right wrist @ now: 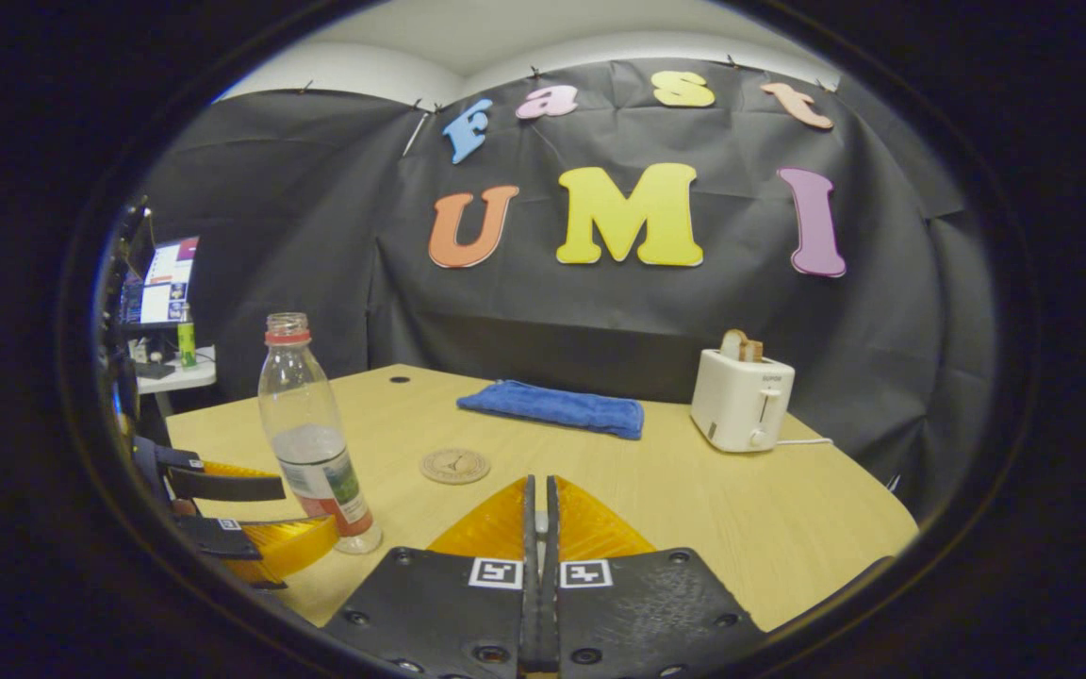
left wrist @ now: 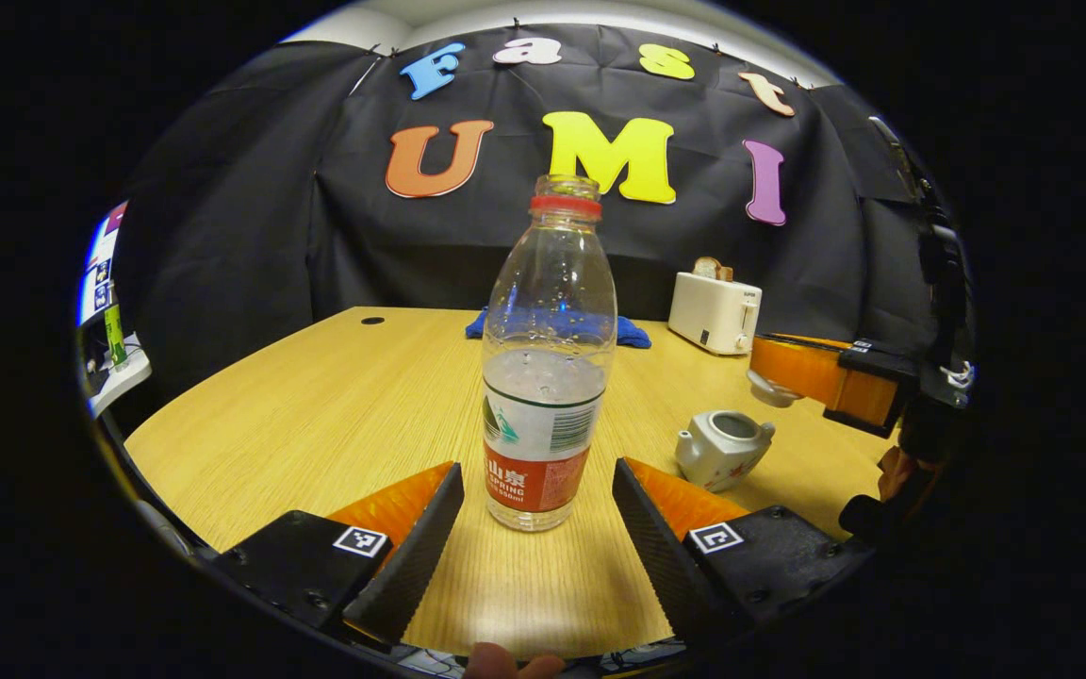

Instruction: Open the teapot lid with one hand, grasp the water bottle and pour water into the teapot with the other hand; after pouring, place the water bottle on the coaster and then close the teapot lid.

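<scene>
A clear water bottle [left wrist: 548, 377], uncapped with a red neck ring and about half full, stands upright on the wooden table [left wrist: 317, 415]. My left gripper [left wrist: 535, 471] is open, one finger on each side of the bottle's base with gaps on both sides. The white teapot [left wrist: 724, 445] sits open-topped to the right. Above it my right gripper [left wrist: 767, 375] is shut on the white teapot lid [left wrist: 775, 389]. In the right gripper view the right gripper [right wrist: 539, 486] has its fingers pressed together. There the bottle [right wrist: 312, 443] stands at the left, and a round coaster [right wrist: 454, 465] lies beyond it.
A folded blue towel [right wrist: 552, 407] lies at the back of the table. A white toaster [right wrist: 741, 401] holding toast stands at the back right. A side desk with a monitor [right wrist: 161, 283] is beyond the table's left edge.
</scene>
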Tool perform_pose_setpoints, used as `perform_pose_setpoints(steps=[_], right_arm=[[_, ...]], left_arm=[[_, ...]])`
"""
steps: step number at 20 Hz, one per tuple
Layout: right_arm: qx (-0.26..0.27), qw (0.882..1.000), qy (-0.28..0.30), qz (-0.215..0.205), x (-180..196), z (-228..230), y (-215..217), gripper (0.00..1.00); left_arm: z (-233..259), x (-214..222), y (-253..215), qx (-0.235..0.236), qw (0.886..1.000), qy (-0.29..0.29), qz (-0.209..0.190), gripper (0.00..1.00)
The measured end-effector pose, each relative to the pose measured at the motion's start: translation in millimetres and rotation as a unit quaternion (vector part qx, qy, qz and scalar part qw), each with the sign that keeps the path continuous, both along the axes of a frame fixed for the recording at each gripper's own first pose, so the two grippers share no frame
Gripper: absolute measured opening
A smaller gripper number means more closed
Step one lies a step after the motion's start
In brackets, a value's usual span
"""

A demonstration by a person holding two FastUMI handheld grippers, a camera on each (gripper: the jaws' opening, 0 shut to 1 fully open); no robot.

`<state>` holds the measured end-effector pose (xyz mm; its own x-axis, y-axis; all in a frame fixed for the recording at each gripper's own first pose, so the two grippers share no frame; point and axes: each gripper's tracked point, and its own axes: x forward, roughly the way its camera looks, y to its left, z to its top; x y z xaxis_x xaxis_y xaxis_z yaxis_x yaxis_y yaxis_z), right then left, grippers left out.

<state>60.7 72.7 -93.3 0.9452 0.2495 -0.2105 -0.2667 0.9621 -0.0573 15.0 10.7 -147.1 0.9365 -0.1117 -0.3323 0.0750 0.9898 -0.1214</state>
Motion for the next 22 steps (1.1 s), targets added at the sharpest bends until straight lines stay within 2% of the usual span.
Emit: perform_pose_setpoints(steps=[6,11,12,13,14,16,18,22], right_arm=[[-0.011,1.0,-0.004,-0.008,-11.9,4.5,-16.2,0.0],[-0.006,1.0,-0.002,-0.008,-16.4,5.8,-25.4,0.0],[-0.004,1.0,-0.002,-0.009,-15.6,5.8,-27.2,0.0],[-0.002,1.0,-0.002,-0.009,-15.5,6.4,-29.7,0.0],[-0.001,1.0,-0.002,-0.01,-15.9,6.8,-32.3,0.0],[0.005,1.0,0.0,-0.01,-16.9,8.1,-38.3,0.0],[0.011,1.0,0.0,-0.013,-20.0,9.6,-48.0,0.0],[0.009,1.0,-0.003,-0.025,-25.6,13.3,-73.4,0.0]], left_arm=[[4.1,23.4,-6.8,0.002,1.0,-0.009,-0.007,0.98],[10.4,26.8,-9.7,0.015,1.0,-0.018,-0.017,0.82],[12.1,25.8,-9.7,0.021,0.999,-0.018,-0.019,0.81],[14.5,24.8,-9.5,0.029,0.999,-0.02,-0.02,0.85],[19.1,25.4,-7.4,0.041,0.999,-0.026,-0.019,0.8],[29.6,26.8,-2.4,0.082,0.996,-0.035,-0.02,0.78],[37.1,29.7,6.5,0.144,0.989,-0.041,-0.019,0.77],[48.5,36.0,19.7,0.277,0.959,-0.051,-0.031,0.75]])
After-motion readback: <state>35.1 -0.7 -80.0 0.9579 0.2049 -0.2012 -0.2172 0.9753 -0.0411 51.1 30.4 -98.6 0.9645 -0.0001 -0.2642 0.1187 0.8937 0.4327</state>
